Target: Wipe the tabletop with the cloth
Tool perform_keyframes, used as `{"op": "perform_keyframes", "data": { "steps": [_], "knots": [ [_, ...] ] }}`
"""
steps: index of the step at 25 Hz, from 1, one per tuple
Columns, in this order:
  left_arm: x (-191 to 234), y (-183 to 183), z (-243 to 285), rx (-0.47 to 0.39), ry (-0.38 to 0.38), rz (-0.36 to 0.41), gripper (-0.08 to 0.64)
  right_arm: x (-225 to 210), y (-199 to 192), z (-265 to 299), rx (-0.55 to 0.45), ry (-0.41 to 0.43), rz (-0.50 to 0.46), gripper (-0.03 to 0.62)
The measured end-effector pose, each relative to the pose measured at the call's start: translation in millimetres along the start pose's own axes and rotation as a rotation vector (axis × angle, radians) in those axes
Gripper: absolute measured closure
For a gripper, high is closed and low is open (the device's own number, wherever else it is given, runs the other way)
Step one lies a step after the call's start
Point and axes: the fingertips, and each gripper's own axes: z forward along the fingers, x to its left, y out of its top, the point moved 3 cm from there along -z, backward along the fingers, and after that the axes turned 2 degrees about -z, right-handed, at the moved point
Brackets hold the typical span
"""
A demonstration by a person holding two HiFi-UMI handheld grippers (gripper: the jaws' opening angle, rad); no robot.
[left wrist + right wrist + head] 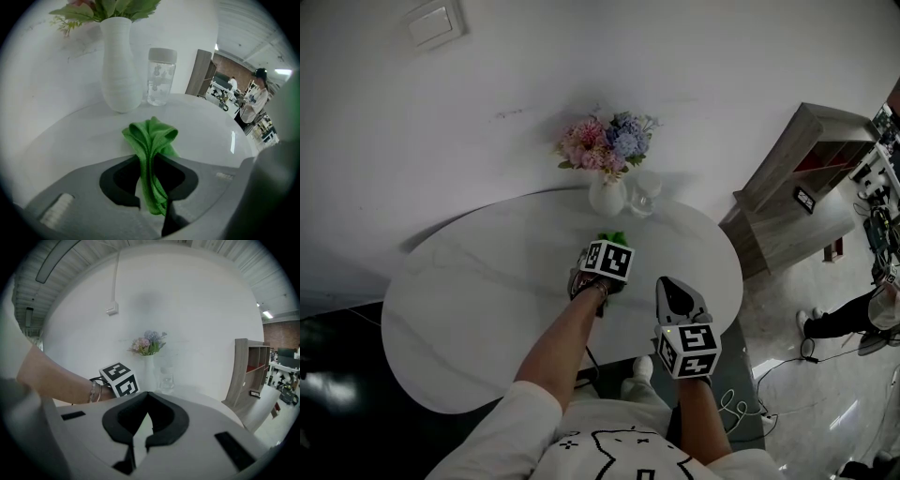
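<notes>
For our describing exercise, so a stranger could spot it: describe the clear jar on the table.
Find the oval white table by the wall and look to its far edge, past the green cloth in the left gripper. A white vase of flowers stands there, with the jar just right of it. Unlike the taller, solid vase, the jar is see-through with a pale lid.

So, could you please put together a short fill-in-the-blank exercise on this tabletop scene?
1. The left claw is shut on a ___ cloth.
2. The right claw is shut and holds ___.
3. The flowers stand in a white ___, next to a clear jar.

Missing words: green; nothing; vase.
</notes>
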Motion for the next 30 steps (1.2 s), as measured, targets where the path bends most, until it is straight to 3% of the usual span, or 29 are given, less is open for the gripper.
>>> {"op": "perform_keyframes", "data": {
  "steps": [19, 30],
  "knots": [
    [63, -49, -28, 0.023, 0.025, -0.028, 0.460, 70, 5, 9, 0.027, 0.056, -0.059, 0.594],
    [85, -66, -39, 0.012, 0.049, -0.036, 0.460, 88, 1, 4, 0.043, 0.064, -0.087, 0.594]
  ]
}}
